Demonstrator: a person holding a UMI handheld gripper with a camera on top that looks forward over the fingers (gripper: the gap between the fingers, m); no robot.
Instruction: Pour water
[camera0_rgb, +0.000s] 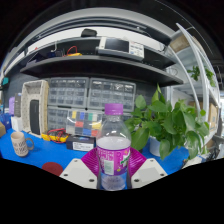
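Observation:
A clear plastic water bottle (113, 150) with a purple cap and a pink label stands upright between my fingers. My gripper (113, 168) is shut on the bottle, both magenta pads (92, 160) pressing its sides at label height. The bottle's base is hidden below the fingers. A pale patterned cup (20, 143) stands on the blue table (50, 158) well off to the left of the fingers.
A leafy green potted plant (168, 125) stands close on the right of the bottle. Behind are a clear bin of coloured items (84, 123), drawer cabinets (88, 95) and a shelf with boxes above. A red lid (53, 168) lies near the left finger.

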